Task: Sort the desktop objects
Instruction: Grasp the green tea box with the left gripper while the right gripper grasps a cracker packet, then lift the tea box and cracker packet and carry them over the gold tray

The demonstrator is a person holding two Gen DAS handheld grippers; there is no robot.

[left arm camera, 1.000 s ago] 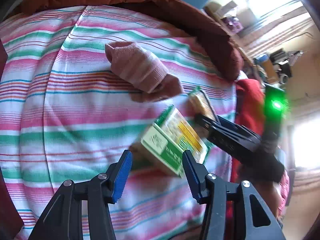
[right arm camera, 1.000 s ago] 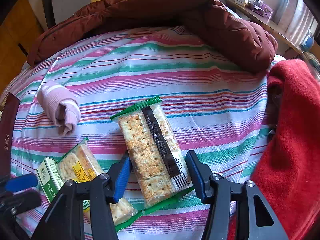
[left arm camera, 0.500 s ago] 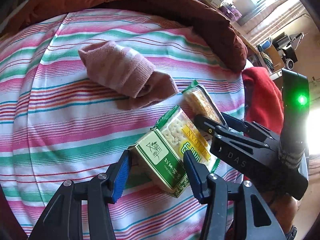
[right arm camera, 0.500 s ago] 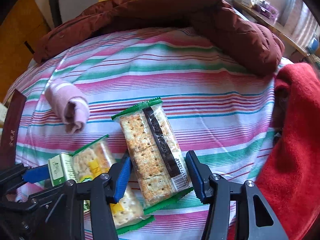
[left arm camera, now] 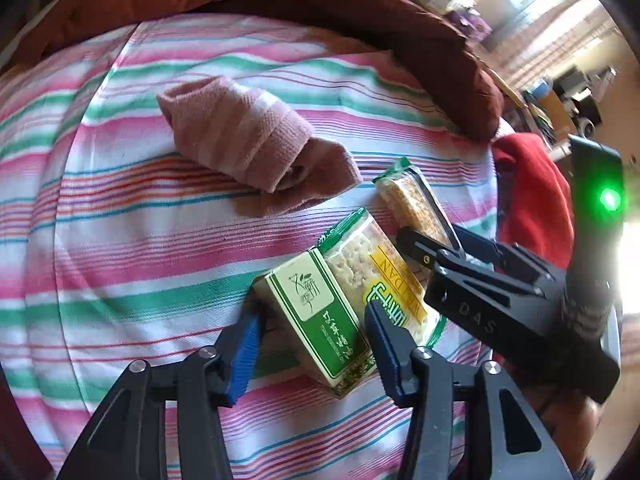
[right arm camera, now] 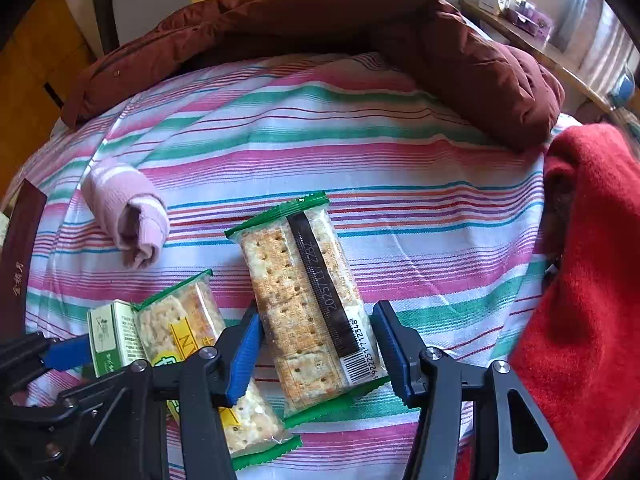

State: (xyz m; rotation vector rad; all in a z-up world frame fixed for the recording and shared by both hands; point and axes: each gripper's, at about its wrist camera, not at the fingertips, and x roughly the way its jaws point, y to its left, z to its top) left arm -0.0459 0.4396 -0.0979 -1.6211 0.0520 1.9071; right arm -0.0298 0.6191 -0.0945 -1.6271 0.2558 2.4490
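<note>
Left gripper [left arm camera: 312, 346] has just been closing around the green box [left arm camera: 318, 316], not yet pinching; right gripper [right arm camera: 316, 350] clamps the cracker pack [right arm camera: 304, 304].

Maroon padded jacket [right arm camera: 460, 40], red blanket [right arm camera: 592, 260], striped sheet [right arm camera: 400, 168] beneath.

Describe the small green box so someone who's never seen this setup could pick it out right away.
Start from the striped cloth covering the surface, with a rolled pink sock lying on it. Nearer than the sock sit two clear cracker packets; the green box lies against the one with the yellow label, between the left gripper fingers. It is the only solid cardboard carton, green and white.
</note>
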